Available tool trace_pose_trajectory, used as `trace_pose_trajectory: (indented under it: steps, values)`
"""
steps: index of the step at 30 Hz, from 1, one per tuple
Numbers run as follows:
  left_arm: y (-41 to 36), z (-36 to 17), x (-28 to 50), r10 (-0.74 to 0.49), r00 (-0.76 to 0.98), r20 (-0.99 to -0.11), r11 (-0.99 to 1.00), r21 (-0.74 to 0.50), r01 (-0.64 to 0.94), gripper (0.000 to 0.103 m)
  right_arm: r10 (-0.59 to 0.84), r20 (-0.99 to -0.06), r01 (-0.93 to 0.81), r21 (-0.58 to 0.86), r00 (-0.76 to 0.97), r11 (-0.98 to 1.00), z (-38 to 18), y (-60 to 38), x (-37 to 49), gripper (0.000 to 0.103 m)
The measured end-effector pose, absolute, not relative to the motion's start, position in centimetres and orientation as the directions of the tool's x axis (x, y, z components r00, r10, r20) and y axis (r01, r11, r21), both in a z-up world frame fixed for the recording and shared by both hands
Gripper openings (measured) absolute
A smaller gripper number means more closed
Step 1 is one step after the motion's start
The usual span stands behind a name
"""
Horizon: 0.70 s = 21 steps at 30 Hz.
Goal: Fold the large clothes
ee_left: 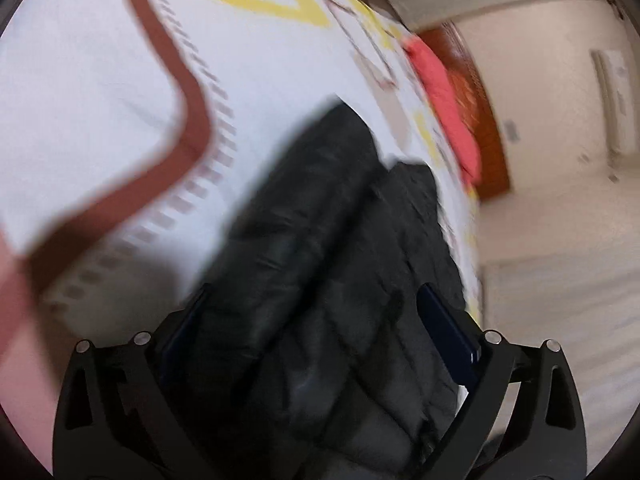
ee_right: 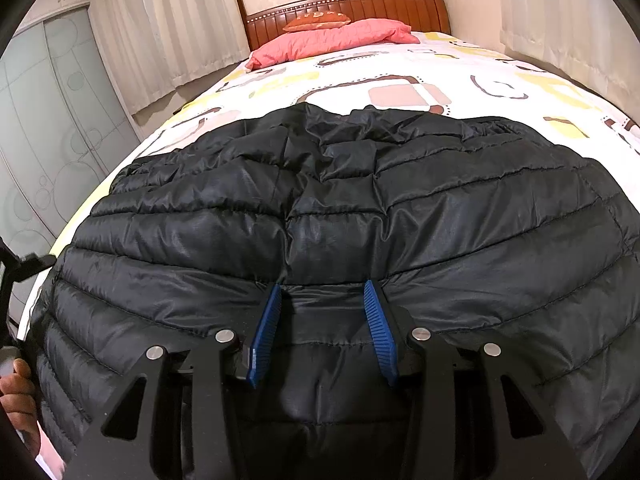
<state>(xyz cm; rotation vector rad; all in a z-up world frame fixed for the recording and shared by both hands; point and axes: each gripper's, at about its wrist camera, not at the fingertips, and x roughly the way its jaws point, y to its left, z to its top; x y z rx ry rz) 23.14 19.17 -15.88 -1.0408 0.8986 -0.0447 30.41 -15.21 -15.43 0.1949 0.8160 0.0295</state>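
Observation:
A black quilted puffer jacket (ee_right: 360, 200) lies spread across the patterned bedsheet (ee_right: 400, 68). My right gripper (ee_right: 323, 290) is at its near edge, with the blue pads (ee_right: 374, 320) closed on a thick fold of the jacket, and creases run out from the grip. In the blurred, tilted left wrist view, a bunched part of the jacket (ee_left: 320, 220) lies between the fingers of my left gripper (ee_left: 314, 296). Its jaws stand wide apart and the pads do not press on the cloth. A hand (ee_right: 18, 392) and part of the left tool show at the left edge of the right wrist view.
A pink pillow (ee_right: 332, 42) and an orange cushion (ee_right: 318, 20) lie against the wooden headboard (ee_right: 360, 4). Frosted wardrobe doors (ee_right: 48, 120) and curtains (ee_right: 160, 32) stand left of the bed. The sheet (ee_left: 100, 80) beyond the jacket is bare up to the pillow (ee_left: 444, 96).

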Motion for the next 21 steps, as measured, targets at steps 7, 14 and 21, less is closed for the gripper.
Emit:
trace_pose_trajectory:
  steps: [7,14,21]
  values:
    - [20.8,-17.2,23.8,-0.454,0.679,-0.577,0.441,-0.808,-0.391,0.096,0.104,-0.718,0.048,0.188,0.688,0.981,-15.3,-15.2,30.4,0.044]
    - [16.6,-15.5,24.4,-0.414,0.622,-0.664,0.679,-0.681,-0.275,0.056,0.107,-0.718,0.047,0.191,0.688,0.981,-15.4,-15.3,30.4,0.044]
    - [16.7,-14.5,23.6,-0.387,0.648,-0.656,0.663,-0.686,-0.298,0.037,0.132,-0.71,0.043,0.223,0.691,0.974,-15.0,-15.2,30.4,0.045]
